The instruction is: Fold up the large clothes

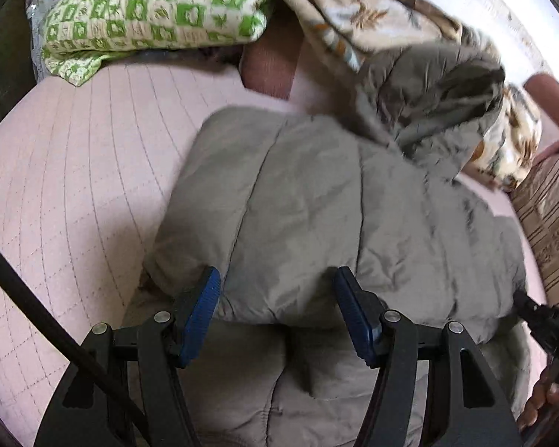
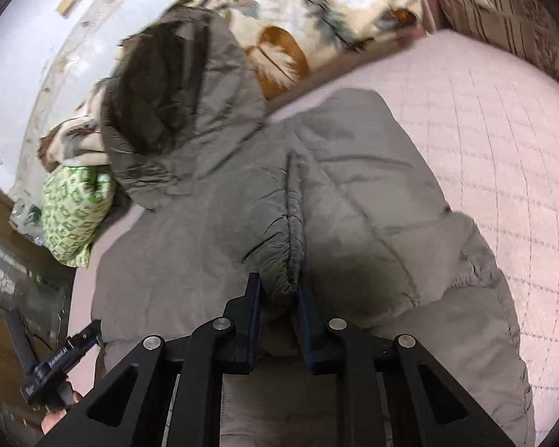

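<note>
A grey-olive puffer jacket [image 1: 316, 205] with a hood [image 1: 439, 93] lies on a pink quilted bed cover [image 1: 74, 167]. My left gripper [image 1: 275, 279] is open, its blue pads [image 1: 201, 313] spread above the jacket's near folded edge, holding nothing. In the right wrist view the same jacket [image 2: 316, 186] fills the middle, its hood [image 2: 175, 93] toward the far left. My right gripper [image 2: 279, 290] is shut on a gathered, wrinkled fold of the jacket. The right gripper's body also shows in the left wrist view [image 1: 544, 324] at the right edge.
A green-and-cream patterned pillow [image 1: 149, 11] lies at the far left of the bed. A leaf-print blanket [image 1: 354, 7] is piled behind the hood. A striped cushion [image 1: 551, 223] stands at the right. The left gripper's body [image 2: 56, 365] shows at the lower left.
</note>
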`<state>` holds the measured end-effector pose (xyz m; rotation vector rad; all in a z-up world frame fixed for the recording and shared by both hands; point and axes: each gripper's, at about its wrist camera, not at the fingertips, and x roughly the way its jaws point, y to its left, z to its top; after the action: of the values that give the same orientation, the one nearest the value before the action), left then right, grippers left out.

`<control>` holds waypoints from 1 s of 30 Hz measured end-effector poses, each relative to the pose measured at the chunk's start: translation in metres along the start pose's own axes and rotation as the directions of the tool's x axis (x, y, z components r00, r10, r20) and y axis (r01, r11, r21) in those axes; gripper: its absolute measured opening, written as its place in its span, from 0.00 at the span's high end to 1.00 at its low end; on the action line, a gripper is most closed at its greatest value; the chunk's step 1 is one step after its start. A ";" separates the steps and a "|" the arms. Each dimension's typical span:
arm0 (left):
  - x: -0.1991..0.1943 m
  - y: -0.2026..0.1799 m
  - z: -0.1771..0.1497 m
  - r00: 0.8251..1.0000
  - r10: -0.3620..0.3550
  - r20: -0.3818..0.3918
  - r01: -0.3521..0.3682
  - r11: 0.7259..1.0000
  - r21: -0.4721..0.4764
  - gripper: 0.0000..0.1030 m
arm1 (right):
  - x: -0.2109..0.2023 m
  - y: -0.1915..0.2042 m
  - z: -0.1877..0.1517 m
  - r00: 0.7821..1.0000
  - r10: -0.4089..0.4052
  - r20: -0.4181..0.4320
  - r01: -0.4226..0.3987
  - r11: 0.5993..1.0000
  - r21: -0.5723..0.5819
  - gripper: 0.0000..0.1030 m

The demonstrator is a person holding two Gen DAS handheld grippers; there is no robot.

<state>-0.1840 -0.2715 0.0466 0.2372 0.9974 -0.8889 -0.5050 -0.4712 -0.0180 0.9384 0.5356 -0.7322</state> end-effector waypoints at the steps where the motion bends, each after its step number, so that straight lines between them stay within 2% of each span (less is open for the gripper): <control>1: 0.001 -0.003 -0.001 1.000 0.015 -0.003 -0.015 1.000 0.021 0.38 | 0.005 -0.002 -0.001 1.000 -0.016 -0.024 0.016 1.000 -0.001 0.81; 4: -0.002 -0.003 -0.001 1.000 0.026 -0.001 -0.026 0.999 0.031 0.38 | 0.009 -0.007 -0.003 0.999 -0.012 -0.037 0.013 1.000 0.016 0.80; 6: -0.015 0.000 0.000 1.000 -0.005 0.028 0.005 1.000 0.005 0.39 | -0.002 -0.002 0.000 1.000 -0.014 -0.026 0.014 1.000 -0.002 0.76; 8: -0.032 -0.001 0.004 0.996 -0.038 0.075 0.038 0.999 0.002 0.39 | -0.022 0.006 0.000 1.000 -0.017 0.022 0.018 0.999 -0.034 0.76; 11: -0.055 -0.011 0.007 0.985 -0.046 0.167 0.042 0.999 0.031 0.39 | -0.045 0.022 -0.002 0.988 -0.068 0.139 0.085 0.989 -0.119 0.76; 12: -0.057 -0.015 0.007 0.983 -0.047 0.179 0.039 0.998 0.047 0.39 | -0.050 0.027 -0.001 0.981 -0.061 0.185 0.088 0.986 -0.145 0.76; 14: -0.052 -0.025 0.005 0.984 -0.035 0.172 0.020 0.996 0.087 0.39 | -0.051 0.035 0.000 0.975 -0.044 0.216 0.086 0.978 -0.188 0.76; 17: -0.037 -0.033 0.001 0.991 -0.006 0.136 -0.011 0.992 0.123 0.39 | -0.029 0.042 -0.001 0.987 -0.016 0.157 0.053 0.972 -0.231 0.76; 22: -0.009 -0.029 -0.005 0.999 0.020 0.043 -0.026 0.991 0.130 0.38 | -0.001 0.041 -0.005 0.995 -0.061 0.078 0.079 0.964 -0.255 0.76; 27: 0.003 -0.019 -0.006 1.000 0.007 -0.007 -0.006 0.996 0.092 0.31 | 0.016 0.035 -0.008 0.995 -0.093 0.026 0.096 0.959 -0.268 0.76; 30: 0.008 -0.016 -0.009 1.000 0.018 -0.014 -0.016 0.995 0.095 0.27 | 0.024 0.029 -0.008 0.997 -0.082 0.002 0.080 0.966 -0.244 0.76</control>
<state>-0.1997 -0.2808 0.0385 0.3332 0.9669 -0.9216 -0.4689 -0.4612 -0.0232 0.6935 0.6586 -0.7178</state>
